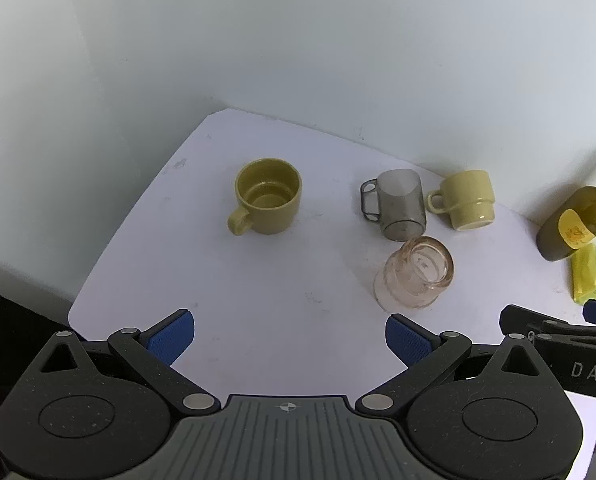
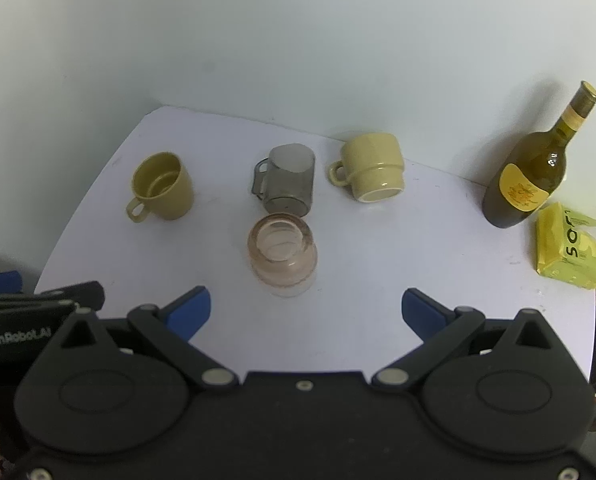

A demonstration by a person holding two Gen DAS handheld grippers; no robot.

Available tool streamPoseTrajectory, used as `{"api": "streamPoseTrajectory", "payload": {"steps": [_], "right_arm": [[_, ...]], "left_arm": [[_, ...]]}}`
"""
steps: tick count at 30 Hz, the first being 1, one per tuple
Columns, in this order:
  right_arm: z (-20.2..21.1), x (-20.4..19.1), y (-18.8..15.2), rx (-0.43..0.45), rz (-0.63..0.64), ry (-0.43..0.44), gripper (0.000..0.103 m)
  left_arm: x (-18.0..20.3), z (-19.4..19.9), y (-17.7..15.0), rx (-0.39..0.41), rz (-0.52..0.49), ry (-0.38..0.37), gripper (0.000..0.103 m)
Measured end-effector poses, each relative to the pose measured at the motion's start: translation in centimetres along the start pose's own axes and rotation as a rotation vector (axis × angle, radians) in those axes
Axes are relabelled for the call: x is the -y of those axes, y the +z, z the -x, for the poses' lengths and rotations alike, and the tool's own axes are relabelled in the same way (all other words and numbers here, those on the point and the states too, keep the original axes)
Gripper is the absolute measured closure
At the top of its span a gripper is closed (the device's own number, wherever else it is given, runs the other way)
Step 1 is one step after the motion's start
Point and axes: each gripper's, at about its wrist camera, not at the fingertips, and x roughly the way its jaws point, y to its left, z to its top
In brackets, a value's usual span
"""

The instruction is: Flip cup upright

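Four cups [image 2: 283, 254], one bottle [image 2: 534, 172], one packet [image 2: 570, 254].

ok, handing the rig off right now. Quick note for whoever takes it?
Left gripper: open, empty, above the near table edge.
Right gripper: open, empty, facing the pink glass cup.
Olive mug: upright, far left.
Upside down: smoky grey glass mug, pale yellow mug, and apparently the pink glass cup.
Wine bottle and yellow packet stand right.
Left: flip the inverted cups; the pink one is nearest.
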Motion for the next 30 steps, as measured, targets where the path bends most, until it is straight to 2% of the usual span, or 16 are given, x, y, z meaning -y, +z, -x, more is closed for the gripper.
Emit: {"api": "streamPoseTrajectory", "payload": {"steps": [11,30], "right_arm": [[0.23,-0.72,0.32,0.002,0.027,0.012,0.000],[0.17,-1.02,0.27,-0.004,0.027,-0.019,0.000]], "left_arm": [[-0.54,0.27,-0.03,0.004,0.005,0.016,0.000],[-0.24,0.00,0.16,-0.012,0.004,0.018,0.000]]}}
